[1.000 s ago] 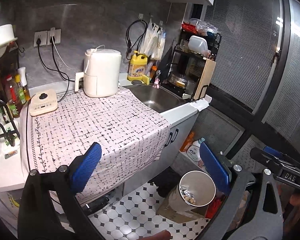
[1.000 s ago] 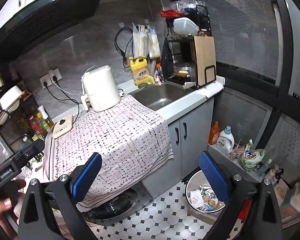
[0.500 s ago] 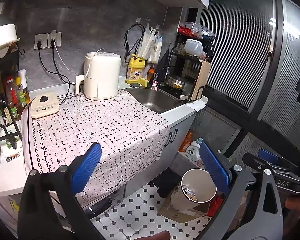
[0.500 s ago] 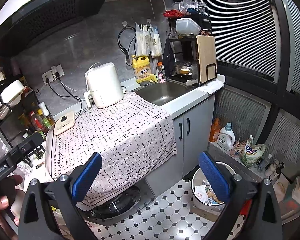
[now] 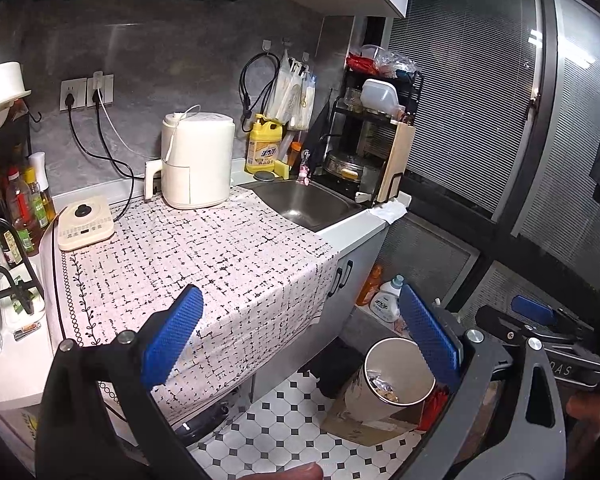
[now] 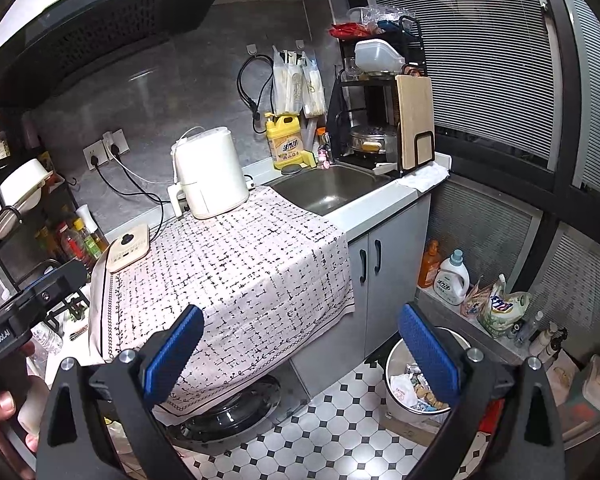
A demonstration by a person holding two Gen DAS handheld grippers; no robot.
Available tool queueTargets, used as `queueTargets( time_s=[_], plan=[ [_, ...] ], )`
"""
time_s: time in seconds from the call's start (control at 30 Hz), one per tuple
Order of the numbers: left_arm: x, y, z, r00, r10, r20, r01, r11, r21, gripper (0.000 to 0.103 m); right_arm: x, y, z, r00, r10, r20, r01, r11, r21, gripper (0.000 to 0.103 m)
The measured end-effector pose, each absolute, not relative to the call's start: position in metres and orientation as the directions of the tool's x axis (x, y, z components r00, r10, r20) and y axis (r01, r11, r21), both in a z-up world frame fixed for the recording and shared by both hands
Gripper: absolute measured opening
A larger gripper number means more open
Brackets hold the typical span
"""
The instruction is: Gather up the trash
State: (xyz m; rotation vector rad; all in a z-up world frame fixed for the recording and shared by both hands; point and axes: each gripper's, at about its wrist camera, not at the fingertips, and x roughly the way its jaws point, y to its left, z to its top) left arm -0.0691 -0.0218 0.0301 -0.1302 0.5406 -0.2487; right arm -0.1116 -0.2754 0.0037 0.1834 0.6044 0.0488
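Observation:
A round trash bin with crumpled wrappers inside stands on the tiled floor beside the cabinet; it also shows in the right wrist view. My left gripper is open and empty, held in the air in front of the counter's cloth. My right gripper is open and empty, also in front of the counter, above the floor. The cloth carries no loose trash that I can see.
On the counter stand a white air fryer, a flat white appliance, a sink, yellow detergent and a dish rack. Bottles and bags line the floor ledge. A cardboard box lies under the bin.
Both grippers have pulled back and risen slightly from the counter, so more of the kitchen shows. Both stay open and empty.

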Motion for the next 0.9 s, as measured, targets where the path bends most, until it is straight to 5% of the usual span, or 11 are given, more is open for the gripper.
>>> queueTargets(
  time_s=[0.9],
  plan=[
    [-0.071,-0.009,0.031,0.835,-0.271,-0.479,0.198,0.960,-0.197,0.098,-0.114,-0.268,0.003,0.821,0.093,-0.564,0.008,0.985,0.174,0.095]
  ],
)
